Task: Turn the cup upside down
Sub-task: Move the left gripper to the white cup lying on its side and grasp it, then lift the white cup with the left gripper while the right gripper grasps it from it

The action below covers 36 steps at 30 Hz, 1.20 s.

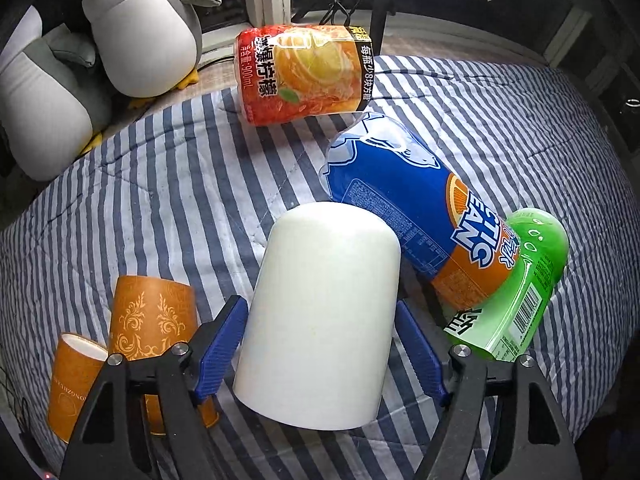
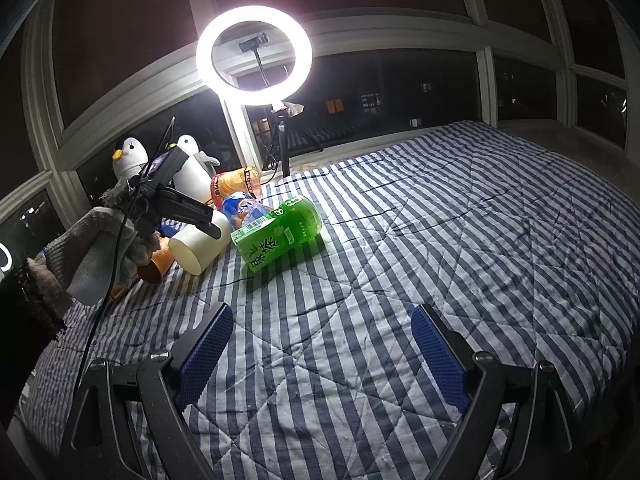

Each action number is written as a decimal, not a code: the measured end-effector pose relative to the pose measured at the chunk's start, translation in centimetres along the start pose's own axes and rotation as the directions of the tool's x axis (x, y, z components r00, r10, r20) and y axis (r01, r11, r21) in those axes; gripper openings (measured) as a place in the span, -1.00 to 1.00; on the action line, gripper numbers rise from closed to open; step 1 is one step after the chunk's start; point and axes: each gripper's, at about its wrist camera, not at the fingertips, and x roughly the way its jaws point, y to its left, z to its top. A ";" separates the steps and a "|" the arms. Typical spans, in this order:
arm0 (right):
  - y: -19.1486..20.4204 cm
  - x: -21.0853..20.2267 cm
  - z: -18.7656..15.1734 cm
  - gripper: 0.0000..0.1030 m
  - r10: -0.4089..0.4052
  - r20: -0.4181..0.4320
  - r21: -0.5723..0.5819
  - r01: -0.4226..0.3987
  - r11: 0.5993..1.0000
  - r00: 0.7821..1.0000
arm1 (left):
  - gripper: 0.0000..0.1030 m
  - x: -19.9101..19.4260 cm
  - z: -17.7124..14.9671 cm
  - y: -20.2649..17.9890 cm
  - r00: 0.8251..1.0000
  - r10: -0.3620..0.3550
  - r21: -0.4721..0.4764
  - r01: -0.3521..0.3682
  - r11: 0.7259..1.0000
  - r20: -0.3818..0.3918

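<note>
A striped quilt covers the bed and carries everything. Past its far edge a lit ring light is seen on a tripod before dark windows. Two plush penguins are propped at the far left corner.

Three bottles lie on their sides in the left half of the quilt: a red one nearest the far edge, a blue one tilted across the middle, and a green one under the blue one's orange end, touching it.

The white cup is held between the blue pads of the left gripper — pads pressed to its sides near the rim, closed base pointing away from the camera and tilted up, open rim toward the camera. From the right wrist view the cup is seen tipped, mouth facing the near left, low over the quilt; contact with the quilt cannot be told.

Two orange paper cups lie just left of the white cup, near the left edge.

The right gripper is held over bare quilt at the near edge, well apart from the objects — fingers spread wide, nothing between them.
</note>
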 end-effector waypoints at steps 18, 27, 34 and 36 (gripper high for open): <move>0.7 0.0 -0.3 0.71 0.027 -0.004 -0.003 -0.027 1.000 1.000 | 0.52 -3.2 -4.1 0.5 0.999 -0.045 -0.007 0.045 0.999 -0.009; 1.6 0.9 -0.4 0.71 0.066 -0.024 0.003 -0.066 0.998 0.998 | 0.52 -5.9 -11.4 0.0 0.998 -0.069 0.024 0.069 0.997 -0.004; 3.5 2.1 -0.4 0.71 0.113 -0.058 -0.010 -0.114 0.993 0.992 | 0.52 -5.7 -14.5 -0.3 0.997 -0.078 0.036 0.078 0.996 -0.012; 4.0 2.6 -0.3 0.71 0.125 -0.074 -0.011 -0.126 0.992 0.989 | 0.52 -5.6 -14.7 0.0 0.995 -0.093 0.020 0.094 0.995 -0.016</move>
